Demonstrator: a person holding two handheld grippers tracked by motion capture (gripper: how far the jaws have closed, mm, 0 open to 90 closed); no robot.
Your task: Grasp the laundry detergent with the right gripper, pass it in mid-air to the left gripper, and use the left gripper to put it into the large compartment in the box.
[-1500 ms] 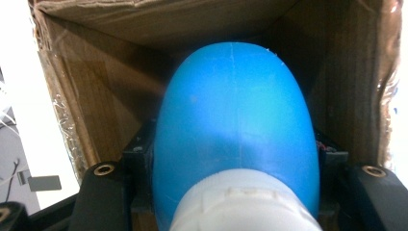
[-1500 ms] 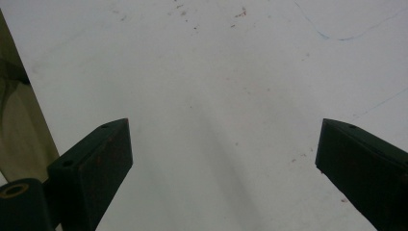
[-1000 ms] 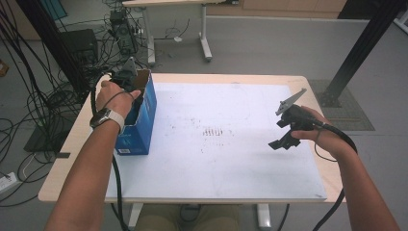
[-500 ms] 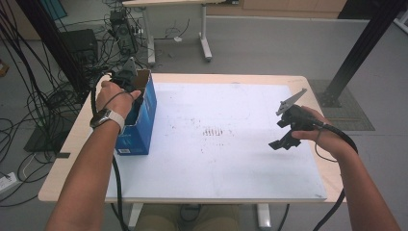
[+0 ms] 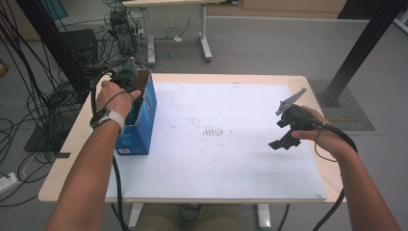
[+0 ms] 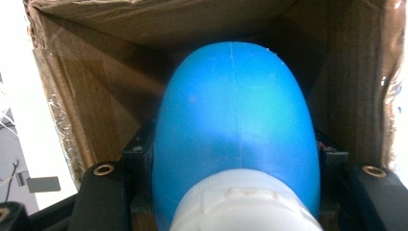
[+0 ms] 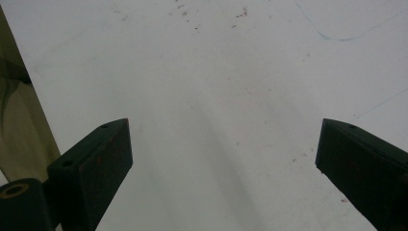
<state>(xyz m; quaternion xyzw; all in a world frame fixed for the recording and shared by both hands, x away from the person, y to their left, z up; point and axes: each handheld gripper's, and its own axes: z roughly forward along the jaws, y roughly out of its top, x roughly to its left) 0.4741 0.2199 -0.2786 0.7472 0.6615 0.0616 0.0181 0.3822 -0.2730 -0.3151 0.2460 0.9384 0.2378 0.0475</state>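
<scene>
The open blue cardboard box (image 5: 140,120) is standing on the left part of the white-topped wooden counter (image 5: 226,159), and the left tool (image 5: 129,79) is reaching down into its open top, where the left gripper view is showing a smooth blue rounded plastic bottle with a white cap (image 6: 235,134) sitting between brown corrugated inner walls. That tool is closing tightly on the bottle near the cap end, its black jaws pressing in from both sides. To my eye, the step in hand is either lifting the bottle out or lowering it in, so the person is best keeping the tool in line with the box opening and moving straight, since the walls are crowding the bottle closely and a tilt could snag a flap. The right tool (image 5: 287,129) is hovering over the bare counter well to the right, jaws standing wide apart with nothing between them; it is looking free to steady the box if it shifts.
</scene>
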